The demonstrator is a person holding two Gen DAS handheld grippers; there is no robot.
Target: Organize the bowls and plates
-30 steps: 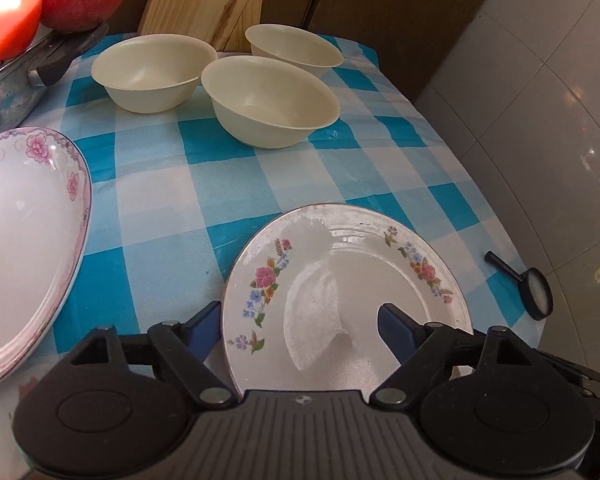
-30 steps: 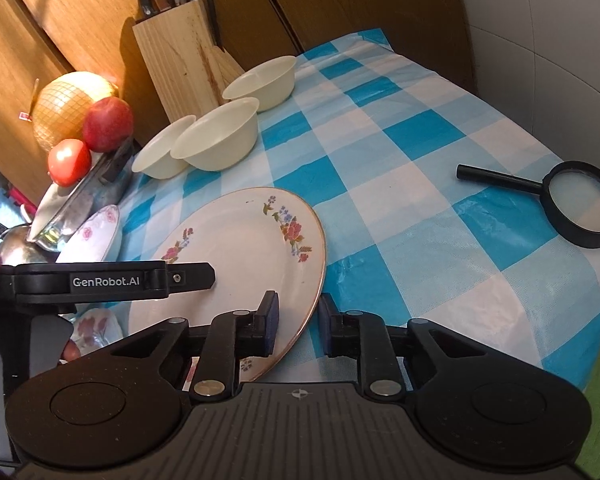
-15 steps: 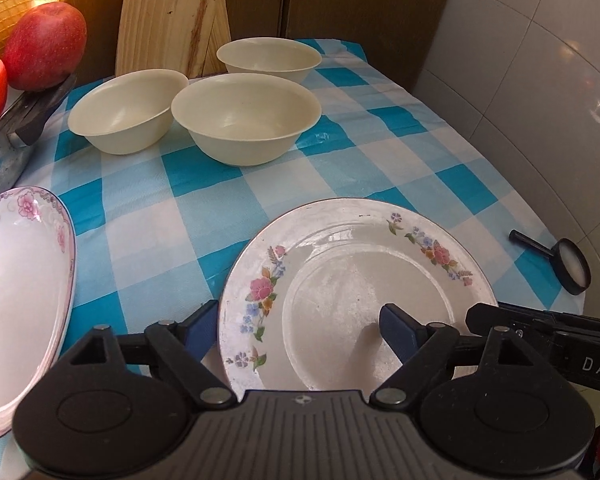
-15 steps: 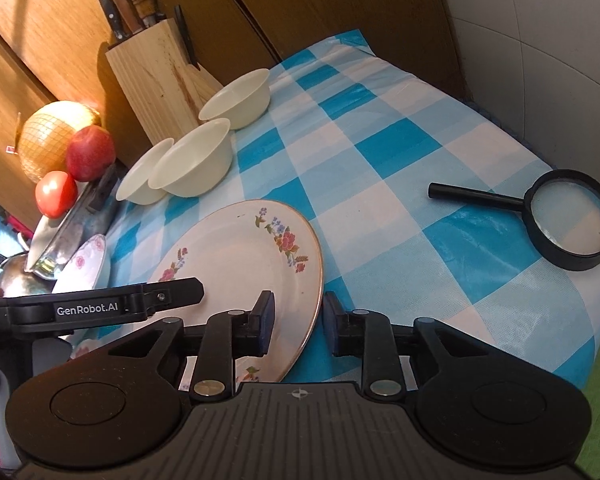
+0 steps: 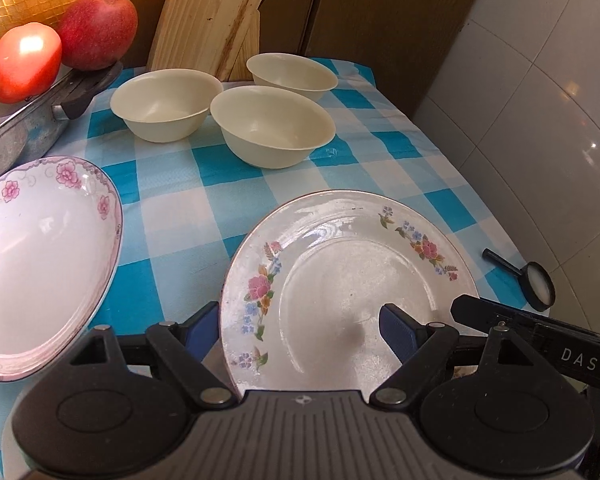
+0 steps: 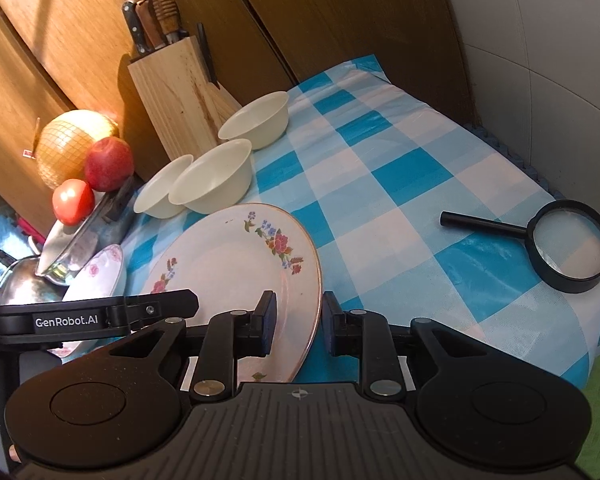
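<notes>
A round flowered plate (image 5: 352, 280) is tilted above the checked cloth and casts a shadow on it. My right gripper (image 6: 298, 324) is shut on its near right rim (image 6: 314, 304), one pad on top and one below. My left gripper (image 5: 300, 330) is open and straddles the plate's left rim without pressing on it. Its left fingertip (image 5: 204, 328) is outside the rim and the right one is over the plate's middle. Three cream bowls (image 5: 272, 126) stand together at the back. A pink-flowered oval dish (image 5: 40, 260) lies at the left.
A wooden knife block (image 6: 180, 92) stands behind the bowls. A metal pan (image 5: 16, 136) at the back left carries a tomato (image 5: 24, 62), an apple and a netted melon. A black magnifying glass (image 6: 568, 248) lies near the table's right edge, beside a tiled wall.
The flowered plate stays in my right gripper, and its far rim now sits closer to the bowls. My left gripper has shifted a little, so more of the oval dish shows.
</notes>
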